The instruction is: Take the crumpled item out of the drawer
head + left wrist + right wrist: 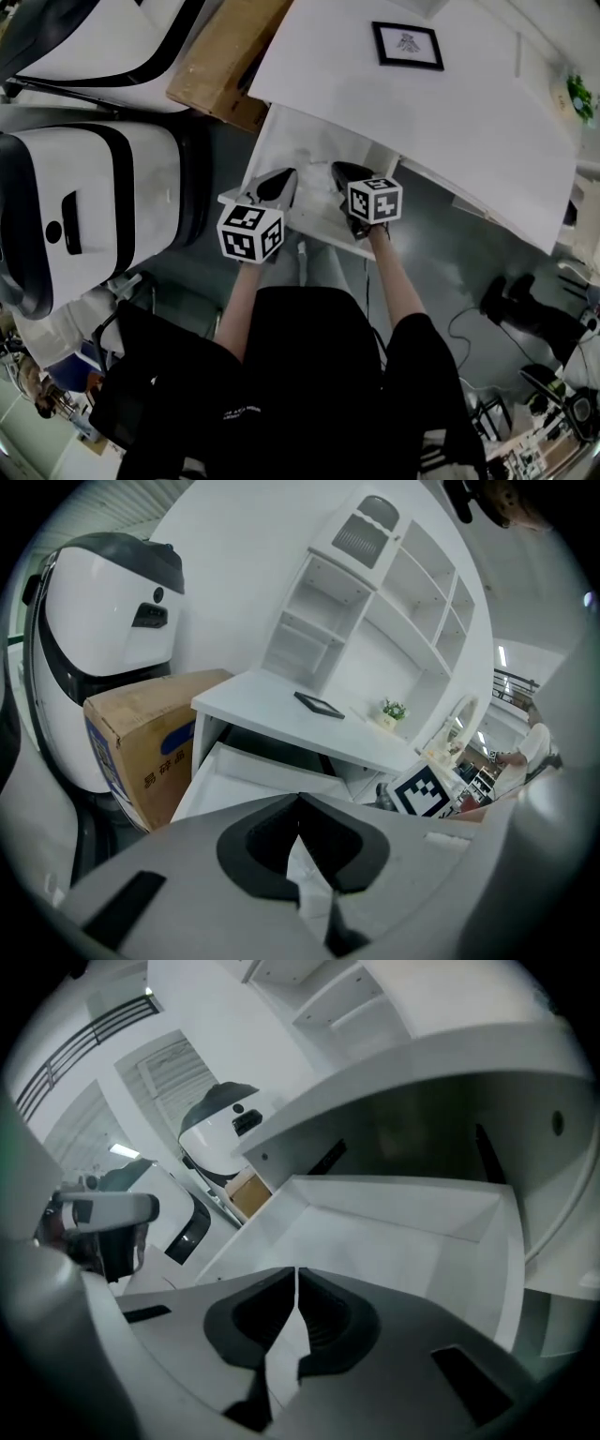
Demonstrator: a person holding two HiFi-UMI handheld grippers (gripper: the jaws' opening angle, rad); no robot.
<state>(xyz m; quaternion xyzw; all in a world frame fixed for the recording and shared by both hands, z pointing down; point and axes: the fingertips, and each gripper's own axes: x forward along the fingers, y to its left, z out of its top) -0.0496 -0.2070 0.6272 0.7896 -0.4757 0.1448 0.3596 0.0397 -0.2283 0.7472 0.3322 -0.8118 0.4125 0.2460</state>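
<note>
Left gripper [287,179] and right gripper [341,172] tilt downward, fingers together.

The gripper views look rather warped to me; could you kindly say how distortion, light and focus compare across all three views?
Head view: evenly lit, desk edges bowed, dark clothing lacks detail. Left gripper view: strong fisheye, black corners, shelves curved, left claw soft up close. Right gripper view: same vignette, recess above the drawer shadowed.

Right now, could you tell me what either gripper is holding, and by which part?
Nothing is held: the left gripper and right gripper are both shut empty over the drawer.
</note>
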